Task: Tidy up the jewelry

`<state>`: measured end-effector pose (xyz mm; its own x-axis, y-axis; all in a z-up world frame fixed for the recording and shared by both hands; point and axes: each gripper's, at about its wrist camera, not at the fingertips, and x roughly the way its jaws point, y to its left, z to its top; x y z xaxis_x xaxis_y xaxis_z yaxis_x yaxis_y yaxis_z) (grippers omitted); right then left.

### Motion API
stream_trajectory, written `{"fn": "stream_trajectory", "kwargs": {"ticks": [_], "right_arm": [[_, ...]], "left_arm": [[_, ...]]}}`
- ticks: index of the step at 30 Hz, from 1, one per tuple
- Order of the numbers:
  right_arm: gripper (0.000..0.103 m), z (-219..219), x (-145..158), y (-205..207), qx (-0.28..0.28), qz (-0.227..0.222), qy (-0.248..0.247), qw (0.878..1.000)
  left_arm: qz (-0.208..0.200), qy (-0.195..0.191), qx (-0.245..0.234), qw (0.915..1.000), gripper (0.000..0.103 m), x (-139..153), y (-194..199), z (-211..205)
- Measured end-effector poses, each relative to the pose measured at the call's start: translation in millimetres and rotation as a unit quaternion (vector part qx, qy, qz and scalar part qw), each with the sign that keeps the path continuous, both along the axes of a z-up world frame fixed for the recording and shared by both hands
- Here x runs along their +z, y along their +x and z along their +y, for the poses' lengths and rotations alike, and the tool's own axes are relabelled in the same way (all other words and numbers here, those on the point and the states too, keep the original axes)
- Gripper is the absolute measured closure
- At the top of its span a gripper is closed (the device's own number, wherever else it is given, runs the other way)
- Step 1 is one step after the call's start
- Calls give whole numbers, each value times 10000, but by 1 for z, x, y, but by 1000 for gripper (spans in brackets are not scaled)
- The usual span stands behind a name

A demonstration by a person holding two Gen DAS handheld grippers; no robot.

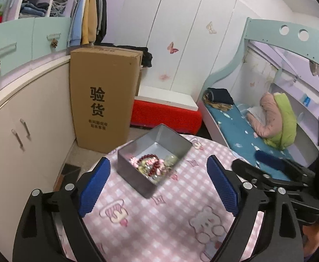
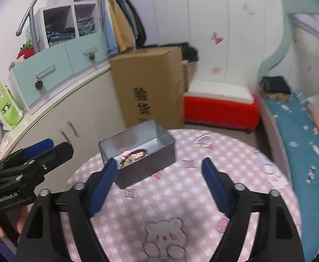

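Note:
A grey metal tin (image 1: 135, 176) stands open on a round table with a pink checked cloth (image 1: 166, 222). Inside lie bead bracelets (image 1: 153, 166), dark red, pink and pale ones, in a heap. My left gripper (image 1: 158, 163) is open and empty, its blue pads either side of the tin's near corner, above the cloth. In the right wrist view the tin (image 2: 146, 166) sits just ahead, bracelets (image 2: 133, 156) showing over its rim. My right gripper (image 2: 159, 163) is open and empty; its left fingertip (image 2: 110, 168) overlaps the tin's near corner. The left gripper also shows in the right wrist view, at its left edge (image 2: 39, 150).
A tall cardboard box (image 1: 102, 100) stands on the floor behind the table, next to cream cabinets (image 1: 24, 131). A red storage bench (image 1: 166, 113) sits further back. A bed with a blue sheet (image 1: 242, 131) runs along the right. The other gripper's body (image 1: 279, 174) is at right.

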<state>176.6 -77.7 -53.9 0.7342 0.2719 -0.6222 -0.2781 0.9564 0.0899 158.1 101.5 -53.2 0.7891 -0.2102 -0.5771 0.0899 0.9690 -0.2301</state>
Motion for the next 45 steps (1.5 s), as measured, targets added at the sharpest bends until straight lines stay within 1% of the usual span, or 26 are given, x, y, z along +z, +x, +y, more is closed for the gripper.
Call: {"fn": "stream_trajectory", "kwargs": {"ticks": [3,6,9,12,16,19,22,27,32,35,40,45], "right_arm": [[22,-8,15,-29,-162,-315,-40,9994],[21,-14,28,-61,-245,-578,-27,9980],[21,-17,39,-87,-250,-785,-1,9966],[21,-22,46,-110,-260,-935,17,9953],[21,-26,58,-142,-390,-1225,-96,9917],[18,-32,65,-160,-480,-1366,-101,9894],[18,-36,72,-179,-523,-1511,-114,9871],[17,-38,81,-203,-571,-1712,-145,9835],[17,-44,90,-225,-671,-2020,-174,9769],[15,-46,94,-234,-743,-2139,-167,9739],[14,-52,99,-246,-814,-2349,-112,9685],[14,-55,100,-251,-854,-2402,-109,9669]], "left_arm": [[-193,228,2,9996,15,9,-24,-11],[-265,367,12,9990,14,16,-42,-15],[-348,329,11,9989,14,24,-61,-17],[-554,318,47,9979,14,36,-85,-21],[-876,507,59,9949,14,49,-117,-31],[-1063,558,35,9928,14,59,-136,-37],[-1171,622,23,9912,14,66,-151,-42],[-1482,787,101,9858,14,79,-177,-50],[-1780,890,220,9797,14,91,-200,-56],[-1977,967,296,9750,14,97,-213,-59],[-2226,1026,368,9688,14,106,-225,-62],[-2367,1090,427,9645,14,107,-230,-64]]}}
